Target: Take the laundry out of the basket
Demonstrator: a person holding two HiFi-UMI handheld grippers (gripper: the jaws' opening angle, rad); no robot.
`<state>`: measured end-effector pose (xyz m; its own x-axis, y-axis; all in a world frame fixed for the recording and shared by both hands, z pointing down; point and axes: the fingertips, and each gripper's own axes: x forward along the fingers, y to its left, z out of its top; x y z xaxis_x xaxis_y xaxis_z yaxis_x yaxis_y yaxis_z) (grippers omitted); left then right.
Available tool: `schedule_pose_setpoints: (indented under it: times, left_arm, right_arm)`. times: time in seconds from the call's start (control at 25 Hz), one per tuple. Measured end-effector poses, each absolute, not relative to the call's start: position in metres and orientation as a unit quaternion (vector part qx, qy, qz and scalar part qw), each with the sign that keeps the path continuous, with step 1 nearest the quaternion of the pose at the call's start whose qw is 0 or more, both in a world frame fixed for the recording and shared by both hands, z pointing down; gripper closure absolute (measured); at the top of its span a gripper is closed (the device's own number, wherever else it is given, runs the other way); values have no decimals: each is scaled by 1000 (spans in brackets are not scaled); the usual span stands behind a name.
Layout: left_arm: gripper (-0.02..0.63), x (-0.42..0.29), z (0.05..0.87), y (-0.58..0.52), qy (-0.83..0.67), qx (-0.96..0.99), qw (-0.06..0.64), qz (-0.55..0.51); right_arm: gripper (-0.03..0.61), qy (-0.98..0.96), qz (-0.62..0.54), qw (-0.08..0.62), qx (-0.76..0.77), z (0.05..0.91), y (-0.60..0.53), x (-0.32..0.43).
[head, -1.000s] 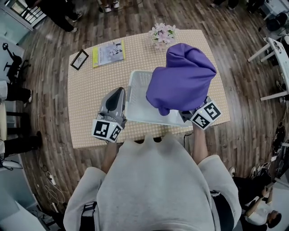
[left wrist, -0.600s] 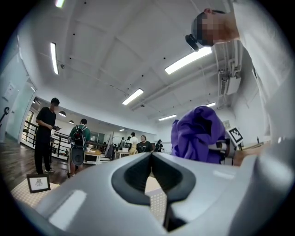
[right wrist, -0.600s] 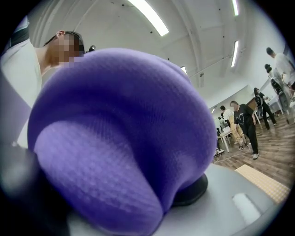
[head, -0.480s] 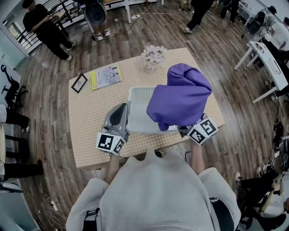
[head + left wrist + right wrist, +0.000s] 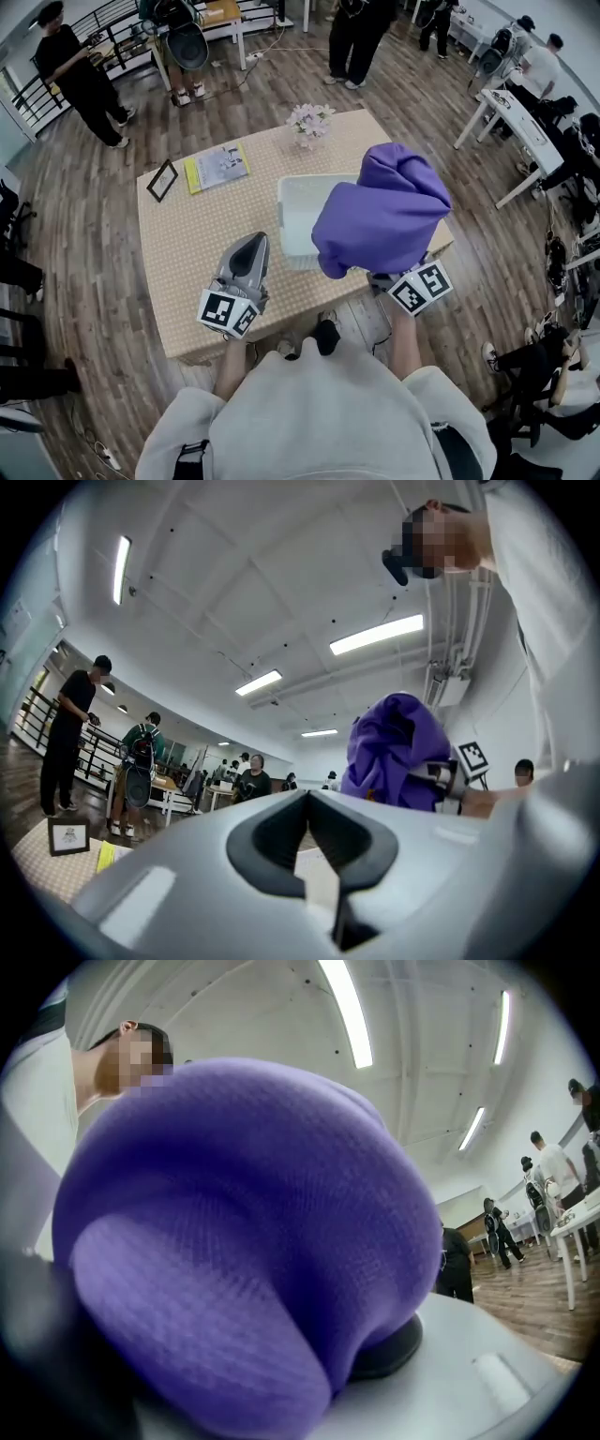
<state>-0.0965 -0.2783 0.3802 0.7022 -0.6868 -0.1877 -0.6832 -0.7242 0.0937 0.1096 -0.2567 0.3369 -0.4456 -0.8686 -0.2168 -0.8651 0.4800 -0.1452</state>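
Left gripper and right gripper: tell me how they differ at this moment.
Load: the left gripper has its jaws together on nothing, while the right gripper is shut on a bunched purple garment.
Visibility: the left gripper shows bare in the head view; the right gripper is draped by the garment, with little but its marker cube showing.
Shared: both are held at the near edge of the table, each with a marker cube.

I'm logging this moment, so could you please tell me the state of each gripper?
Left gripper: closed, holding nothing.
Right gripper: closed on the purple garment.
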Motion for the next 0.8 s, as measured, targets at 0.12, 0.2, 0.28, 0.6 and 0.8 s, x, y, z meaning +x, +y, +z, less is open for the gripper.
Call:
schedule_pose_setpoints:
  times: [0.12,0.2,0.28,0.6,0.8]
  left_arm:
    - [603,-106,375,-264,-364,925,5,-111]
    - [603,-110,375,-255,-362,925,9,-114]
    - [604,-112,376,-244,-360,925,12,-117]
    - [603,-111,389,-190,-381,920,4,-95]
    - [603,-95,394,-122,-395,916,5,-75]
  right_arm:
    - [322,847,11,141,-512,318,-239,103]
    - [322,847,12,141,-512,317,-224,98]
    - [322,846,7,137,-515,323,-211,96]
    - [322,845,-41,136,-516,372,-158,99]
    - [322,842,-73,116,-522,415,-87,112]
